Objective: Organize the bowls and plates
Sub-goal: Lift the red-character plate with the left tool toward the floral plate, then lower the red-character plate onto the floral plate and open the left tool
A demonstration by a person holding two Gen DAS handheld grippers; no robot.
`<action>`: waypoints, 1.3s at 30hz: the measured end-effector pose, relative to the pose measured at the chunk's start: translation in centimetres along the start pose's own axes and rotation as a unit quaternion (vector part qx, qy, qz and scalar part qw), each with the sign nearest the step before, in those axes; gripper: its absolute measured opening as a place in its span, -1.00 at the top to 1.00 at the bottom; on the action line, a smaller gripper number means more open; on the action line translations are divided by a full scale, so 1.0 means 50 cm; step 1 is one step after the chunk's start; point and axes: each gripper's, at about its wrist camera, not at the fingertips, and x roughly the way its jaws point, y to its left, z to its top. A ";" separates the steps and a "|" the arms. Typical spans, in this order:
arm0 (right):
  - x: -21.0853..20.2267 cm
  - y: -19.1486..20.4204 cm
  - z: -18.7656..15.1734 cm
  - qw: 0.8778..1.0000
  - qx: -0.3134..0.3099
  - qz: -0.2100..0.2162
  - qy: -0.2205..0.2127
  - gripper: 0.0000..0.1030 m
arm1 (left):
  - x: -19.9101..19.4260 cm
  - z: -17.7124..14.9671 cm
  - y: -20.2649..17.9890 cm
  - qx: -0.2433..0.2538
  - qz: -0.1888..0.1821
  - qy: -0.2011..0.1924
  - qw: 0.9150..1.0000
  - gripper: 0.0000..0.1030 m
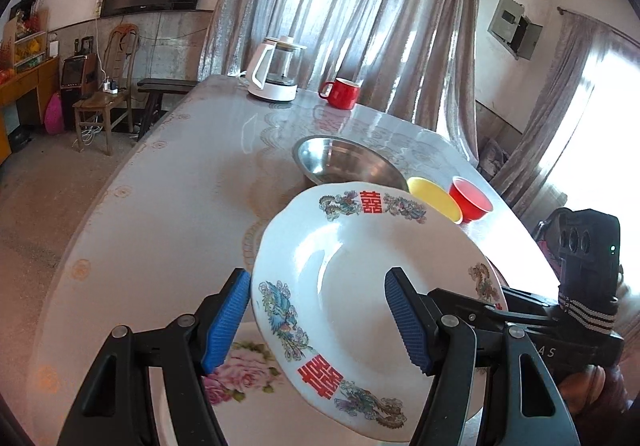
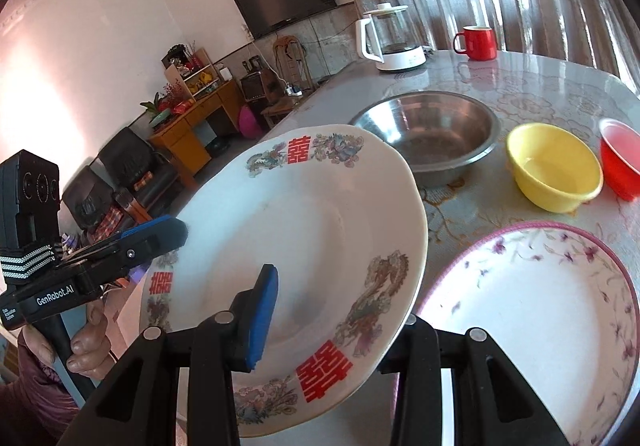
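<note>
Right wrist view: both hand-held grippers, left and right, clamp the tilted dragon plate above the surface, near the steel bowl

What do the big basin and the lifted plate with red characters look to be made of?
The basin looks like stainless steel: grey, dull-polished, with streaky reflections. The lifted plate looks like glazed ceramic or porcelain: glossy white with printed decals, though melamine can't be ruled out.
</note>
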 end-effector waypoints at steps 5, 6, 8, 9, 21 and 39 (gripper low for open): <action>-0.058 -0.060 -0.050 0.999 0.036 -0.033 -0.001 0.25 | 0.031 -0.018 -0.094 0.025 -0.019 0.017 0.999 -0.34; -0.069 -0.074 -0.059 0.998 0.046 -0.039 -0.002 0.25 | 0.041 -0.021 -0.109 0.027 -0.025 0.024 0.999 -0.34; -0.090 -0.102 -0.077 0.997 0.063 -0.054 -0.005 0.25 | 0.059 -0.025 -0.140 0.033 -0.034 0.036 0.998 -0.34; -0.100 -0.115 -0.083 0.996 0.070 -0.060 -0.007 0.25 | 0.066 -0.027 -0.155 0.039 -0.036 0.039 0.998 -0.34; -0.171 -0.228 -0.127 0.985 0.128 -0.117 -0.022 0.25 | 0.143 -0.059 -0.267 0.080 -0.089 0.082 0.989 -0.31; -0.163 -0.249 -0.155 0.979 0.135 -0.149 -0.009 0.34 | 0.119 -0.042 -0.247 0.054 -0.054 0.045 0.996 -0.39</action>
